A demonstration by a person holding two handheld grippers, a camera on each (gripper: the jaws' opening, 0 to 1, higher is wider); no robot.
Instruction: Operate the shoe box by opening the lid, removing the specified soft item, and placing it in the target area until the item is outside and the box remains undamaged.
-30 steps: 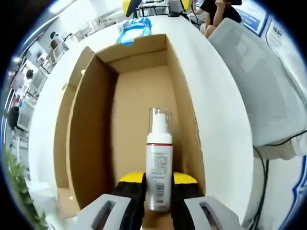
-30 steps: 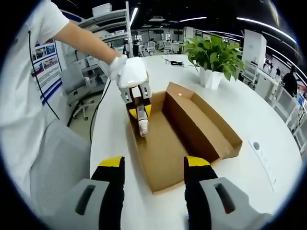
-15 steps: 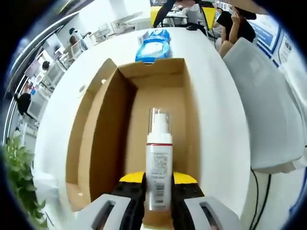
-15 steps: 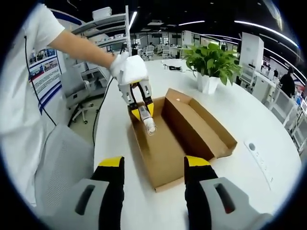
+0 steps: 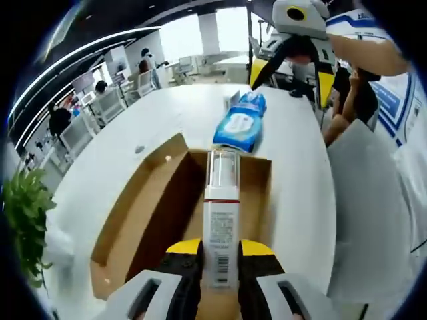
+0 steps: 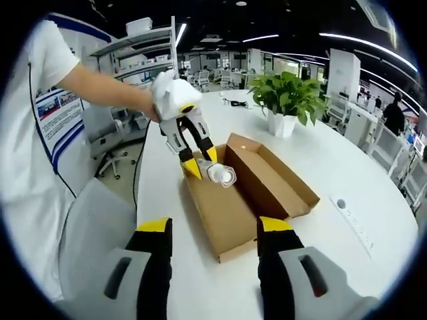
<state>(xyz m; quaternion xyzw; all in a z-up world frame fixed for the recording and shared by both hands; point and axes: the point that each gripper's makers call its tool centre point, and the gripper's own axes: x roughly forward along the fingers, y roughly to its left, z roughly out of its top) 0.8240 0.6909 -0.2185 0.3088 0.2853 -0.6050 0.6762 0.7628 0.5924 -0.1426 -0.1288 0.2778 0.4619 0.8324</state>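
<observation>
White office table [image 6: 347,167] carries open shoe box [image 6: 227,210]. Left gripper [image 5: 220,257] clamped on spray bottle [image 5: 221,227], held above box. Right gripper [image 6: 213,230] jaws apart, near. Blue wipes pack [image 5: 240,123] lies beyond far end.

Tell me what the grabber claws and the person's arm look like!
Each gripper has two grey jaws, black on the inner sides, with bright yellow tips: see the right gripper and the left gripper. In the right gripper view, the left gripper hangs from a white, rounded housing. The person's white short sleeve ends above the elbow.
</observation>
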